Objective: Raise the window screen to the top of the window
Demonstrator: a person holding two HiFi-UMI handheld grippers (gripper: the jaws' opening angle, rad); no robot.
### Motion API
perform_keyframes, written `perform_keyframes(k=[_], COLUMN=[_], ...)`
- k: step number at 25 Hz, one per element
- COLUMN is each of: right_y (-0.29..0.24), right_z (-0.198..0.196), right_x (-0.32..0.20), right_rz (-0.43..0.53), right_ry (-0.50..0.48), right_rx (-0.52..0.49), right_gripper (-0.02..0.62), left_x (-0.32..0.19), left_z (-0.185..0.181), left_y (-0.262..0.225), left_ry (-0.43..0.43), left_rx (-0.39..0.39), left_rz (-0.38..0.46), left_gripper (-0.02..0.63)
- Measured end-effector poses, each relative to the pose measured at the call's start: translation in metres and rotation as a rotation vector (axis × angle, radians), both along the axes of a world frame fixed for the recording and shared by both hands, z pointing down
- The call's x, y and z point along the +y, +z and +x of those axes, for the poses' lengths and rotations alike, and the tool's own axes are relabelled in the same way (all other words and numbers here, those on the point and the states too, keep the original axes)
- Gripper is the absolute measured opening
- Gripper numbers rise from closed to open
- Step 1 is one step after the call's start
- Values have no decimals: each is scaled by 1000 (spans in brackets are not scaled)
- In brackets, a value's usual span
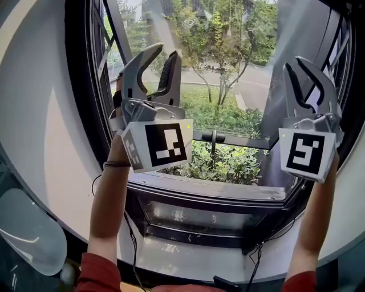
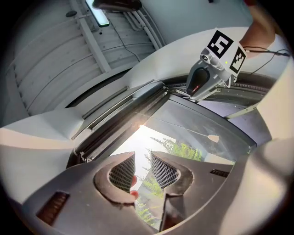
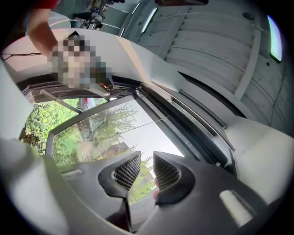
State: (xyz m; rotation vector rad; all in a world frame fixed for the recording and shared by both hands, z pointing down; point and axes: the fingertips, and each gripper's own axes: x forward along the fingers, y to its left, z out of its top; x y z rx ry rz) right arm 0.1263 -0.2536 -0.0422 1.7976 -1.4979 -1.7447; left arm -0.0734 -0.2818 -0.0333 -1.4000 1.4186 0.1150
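Note:
In the head view both grippers are held up in front of the window (image 1: 85, 114), jaws pointing upward. My left gripper (image 1: 165, 52) is open with only trees showing through its gap (image 2: 142, 156). My right gripper (image 1: 293, 63) is also open and empty (image 3: 147, 157), and it shows in the left gripper view (image 2: 202, 82) near the window's top. A dark top rail (image 2: 124, 114) runs along the upper frame, and a thin cord with a beige tab (image 2: 213, 137) hangs from it. A dark crossbar with a small handle (image 1: 214, 137) spans the opening below the grippers. I cannot make out any mesh.
The white wall (image 1: 40, 142) curves round the window on both sides. A grey sill and lower frame (image 1: 199, 214) lie below the crossbar. Black cables (image 1: 132, 239) hang under the sill. Ribbed ceiling panels with a light strip (image 2: 98, 13) are overhead.

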Motion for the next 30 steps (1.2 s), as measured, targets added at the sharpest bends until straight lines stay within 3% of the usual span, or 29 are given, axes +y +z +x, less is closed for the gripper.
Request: perform_keyframes(k=[4,15,20,30], right_y=[25,99,128,205], right_z=[3,8,3,6], right_x=[0,-1,3,-13], right_rz=[-29,-45,-28,-180], right_ry=[-33,-174,-275,-311], right_rx=[-42,-172,-243,-353], right_gripper=[94,94,94,94], left_x=[5,-5,-8,-17], left_z=[8,15,22,27], left_y=[21,97,132,209], left_ry=[82,189,218,266], left_rx=[51,153,170,225], left_rz=[-23,-174,-203,-348], left_gripper=[87,87,87,87])
